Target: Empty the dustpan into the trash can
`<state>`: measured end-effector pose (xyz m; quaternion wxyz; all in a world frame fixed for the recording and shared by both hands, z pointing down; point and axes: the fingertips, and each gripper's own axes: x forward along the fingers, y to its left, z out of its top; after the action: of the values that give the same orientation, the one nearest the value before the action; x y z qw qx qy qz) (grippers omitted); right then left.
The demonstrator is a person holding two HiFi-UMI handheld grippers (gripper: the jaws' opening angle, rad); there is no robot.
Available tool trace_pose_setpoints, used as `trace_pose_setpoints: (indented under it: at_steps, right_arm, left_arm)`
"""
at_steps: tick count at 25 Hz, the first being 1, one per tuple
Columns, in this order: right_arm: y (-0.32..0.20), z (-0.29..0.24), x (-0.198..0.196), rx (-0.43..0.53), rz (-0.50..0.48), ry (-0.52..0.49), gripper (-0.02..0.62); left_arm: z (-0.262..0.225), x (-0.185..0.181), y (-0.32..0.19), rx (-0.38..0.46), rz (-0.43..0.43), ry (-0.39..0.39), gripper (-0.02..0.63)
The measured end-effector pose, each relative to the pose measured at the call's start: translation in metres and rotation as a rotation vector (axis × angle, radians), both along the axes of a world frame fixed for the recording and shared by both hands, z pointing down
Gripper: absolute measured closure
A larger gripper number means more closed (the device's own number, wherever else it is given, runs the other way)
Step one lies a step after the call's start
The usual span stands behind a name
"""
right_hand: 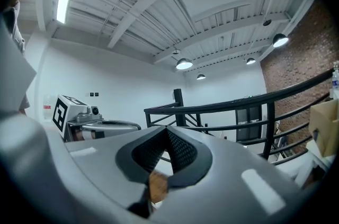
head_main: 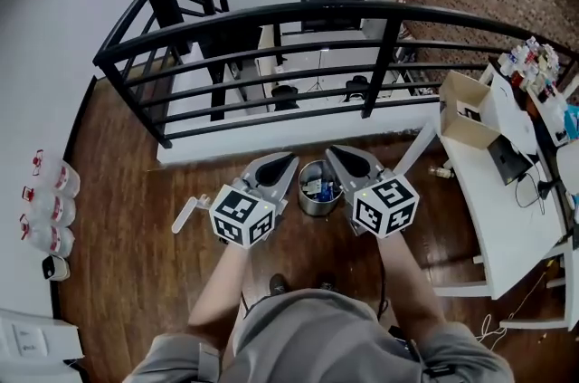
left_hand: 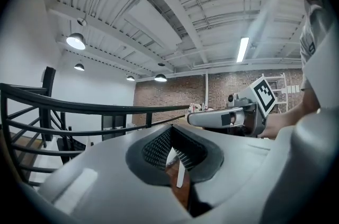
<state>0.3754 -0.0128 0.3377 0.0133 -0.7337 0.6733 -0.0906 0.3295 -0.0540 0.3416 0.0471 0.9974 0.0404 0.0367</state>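
In the head view a small metal trash can with scraps inside stands on the wooden floor between my two raised grippers. My left gripper points level to the can's left, its jaws shut with nothing in them. My right gripper hangs to the can's right, its jaws also meeting at the tip and empty. A white handle, apparently the dustpan's, lies on the floor left of my left gripper; the rest of it is hidden behind the marker cube. Each gripper view shows the other gripper alongside.
A curved black railing runs across just beyond the can, with a drop to a lower floor behind it. A white table with an open cardboard box stands at the right. Several bottles lie at the left wall.
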Motion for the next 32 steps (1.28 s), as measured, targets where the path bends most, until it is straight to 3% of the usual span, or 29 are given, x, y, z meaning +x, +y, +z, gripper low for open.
trace_pose_setpoints:
  at_steps: [32]
  right_arm:
    - [-0.007,-0.024,0.003,0.029,-0.005,0.044,0.597]
  left_arm:
    - [0.001,0.010,-0.011,-0.001,0.008,-0.005,0.600]
